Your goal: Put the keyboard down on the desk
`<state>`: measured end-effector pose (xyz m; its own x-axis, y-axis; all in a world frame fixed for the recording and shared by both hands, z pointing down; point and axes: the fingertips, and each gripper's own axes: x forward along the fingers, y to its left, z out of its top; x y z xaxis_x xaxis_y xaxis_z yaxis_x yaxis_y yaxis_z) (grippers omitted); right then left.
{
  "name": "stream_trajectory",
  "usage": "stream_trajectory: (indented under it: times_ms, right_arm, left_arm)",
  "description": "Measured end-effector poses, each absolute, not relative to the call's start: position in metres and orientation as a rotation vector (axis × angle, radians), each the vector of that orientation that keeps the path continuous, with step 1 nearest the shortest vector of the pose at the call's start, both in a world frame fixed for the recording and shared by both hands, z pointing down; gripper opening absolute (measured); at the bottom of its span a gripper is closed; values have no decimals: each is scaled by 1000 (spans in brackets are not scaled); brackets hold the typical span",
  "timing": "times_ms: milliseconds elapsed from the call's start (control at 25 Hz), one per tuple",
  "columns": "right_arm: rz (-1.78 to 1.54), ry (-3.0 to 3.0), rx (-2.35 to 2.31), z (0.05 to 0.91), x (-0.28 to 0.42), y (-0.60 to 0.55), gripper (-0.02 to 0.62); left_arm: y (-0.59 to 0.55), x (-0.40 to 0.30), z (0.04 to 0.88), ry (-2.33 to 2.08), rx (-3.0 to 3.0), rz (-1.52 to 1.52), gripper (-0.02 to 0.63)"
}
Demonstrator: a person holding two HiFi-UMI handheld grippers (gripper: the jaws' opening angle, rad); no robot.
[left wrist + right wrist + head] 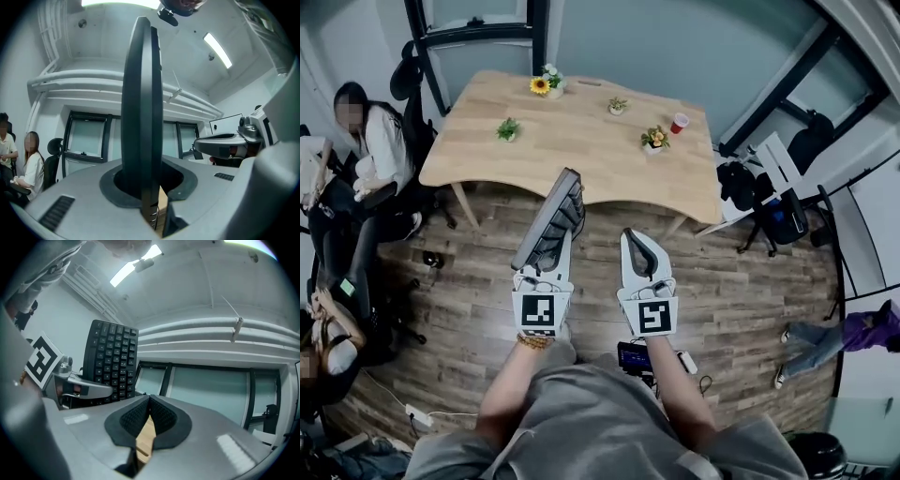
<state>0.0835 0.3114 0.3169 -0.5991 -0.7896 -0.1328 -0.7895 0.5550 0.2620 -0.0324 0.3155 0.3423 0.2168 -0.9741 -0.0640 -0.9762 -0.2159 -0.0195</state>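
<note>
The keyboard (551, 221) is black and slim, with rows of dark keys. It stands on edge, pinched by the left gripper (546, 267), and rises toward 12 o'clock, short of the wooden desk (581, 159). The right gripper (636, 236), at its 3 o'clock, has its jaws pressed together with nothing between them.

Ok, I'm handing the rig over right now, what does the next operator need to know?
Left gripper: shut on the black keyboard, held upright by its near end, in the air in front of the desk.
Right gripper: shut, empty, beside it.
Wooden desk: small potted plants and a red cup toward the far side; the near part is bare.
Done: keyboard is in hand.
Left: probably carry it forward, lay it flat on the bare part, release.
</note>
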Motion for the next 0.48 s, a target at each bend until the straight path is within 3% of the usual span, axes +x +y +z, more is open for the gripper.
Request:
stream_trajectory:
  times_ms: [480]
  right_arm:
    - [-364, -2740, 1416, 344, 67, 247, 11]
  left_arm:
    - [247, -57, 364, 1934, -2444, 7, 91]
